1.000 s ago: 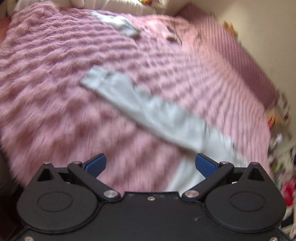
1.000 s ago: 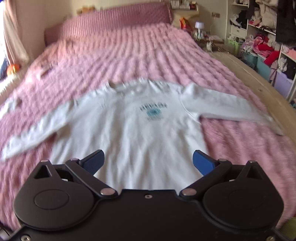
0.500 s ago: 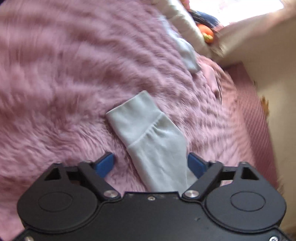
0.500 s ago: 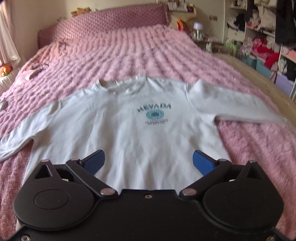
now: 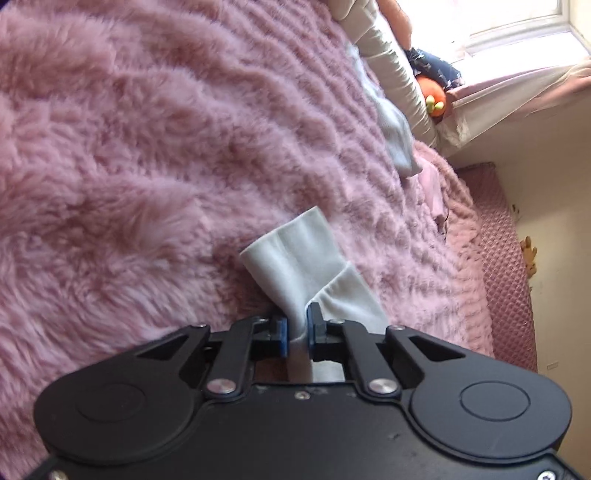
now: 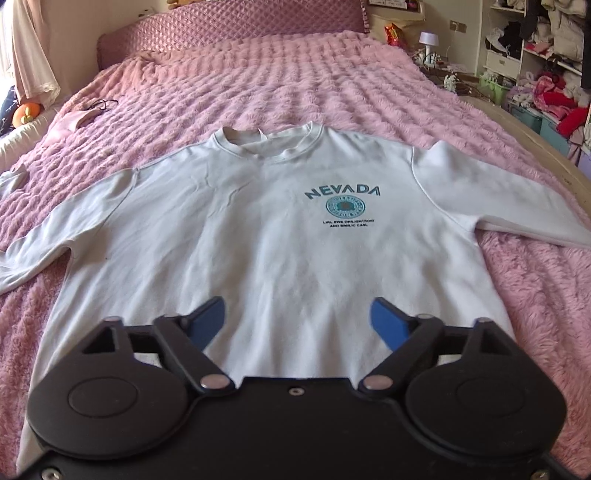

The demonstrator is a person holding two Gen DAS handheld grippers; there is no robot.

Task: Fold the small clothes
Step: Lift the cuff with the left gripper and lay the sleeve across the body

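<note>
A white long-sleeved sweatshirt [image 6: 258, 229] printed NEVADA lies flat, front up, on a fluffy pink blanket [image 6: 295, 74]. Its sleeves are spread out to both sides. In the left wrist view my left gripper [image 5: 297, 325] is shut on the sleeve just behind the ribbed cuff [image 5: 295, 254], with the fabric bunched between the blue pads. My right gripper [image 6: 297, 321] hovers low over the middle of the bottom hem. Its jaws are closing but still wide, and the cloth lies under the gap, not pinched.
A small pale garment [image 5: 395, 136] lies near the bed's edge cushion, beside an orange plush toy [image 6: 26, 112]. A pink item [image 6: 77, 120] sits at far left. The quilted headboard [image 6: 240, 22] is at the back. Cluttered shelves [image 6: 535, 74] and a wooden bed edge [image 6: 517, 122] are on the right.
My left gripper swept down to the sleeve end, rolled, and closed on it behind the cuff. My right gripper sank closer to the hem and its jaws narrowed slightly.
</note>
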